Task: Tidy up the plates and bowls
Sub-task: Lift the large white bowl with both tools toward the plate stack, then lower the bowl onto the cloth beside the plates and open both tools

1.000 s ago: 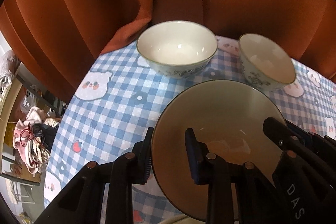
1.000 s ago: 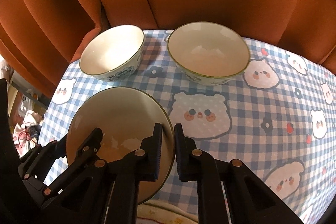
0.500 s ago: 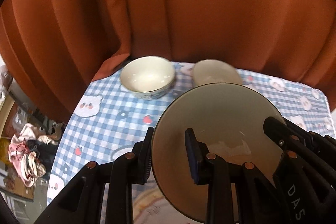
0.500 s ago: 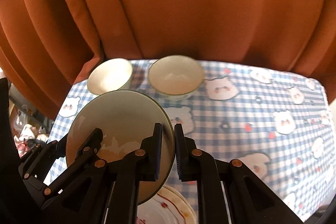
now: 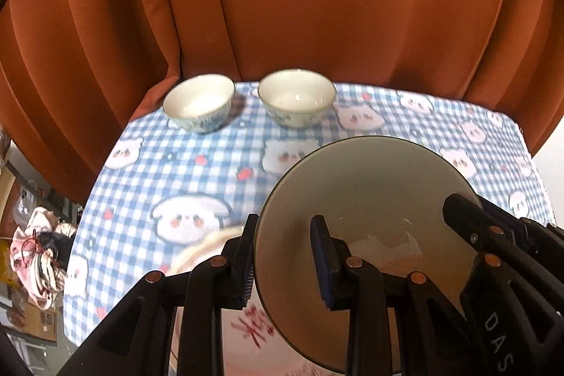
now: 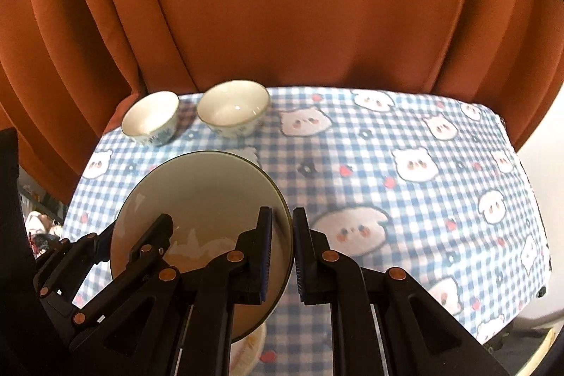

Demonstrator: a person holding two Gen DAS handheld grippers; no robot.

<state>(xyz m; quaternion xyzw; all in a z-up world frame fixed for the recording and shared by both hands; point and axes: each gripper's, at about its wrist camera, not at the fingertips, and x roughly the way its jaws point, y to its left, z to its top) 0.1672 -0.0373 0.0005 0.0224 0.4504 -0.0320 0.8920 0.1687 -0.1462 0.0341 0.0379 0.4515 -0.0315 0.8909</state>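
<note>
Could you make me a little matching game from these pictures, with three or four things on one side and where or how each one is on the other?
Things:
1. large plate
2. two small bowls
3. patterned plate
4. curtain

Places or states:
A. hanging behind the table
B. side by side at the table's far edge
C. gripped at both rims by two grippers
D. lying beneath the lifted plate

Pairs: 1-C, 2-B, 3-D, 4-A

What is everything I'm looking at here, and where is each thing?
large bowl: one, pale with a dark rim, held up between both grippers
small bowls: two, white with blue pattern, side by side at the table's far edge
patterned plate: one, white with red marks, under the large bowl
tablecloth: one, blue-white check with bear faces
curtain: rust orange, behind the table
left gripper: black, clamped on the bowl's rim
right gripper: black, clamped on the opposite rim
</note>
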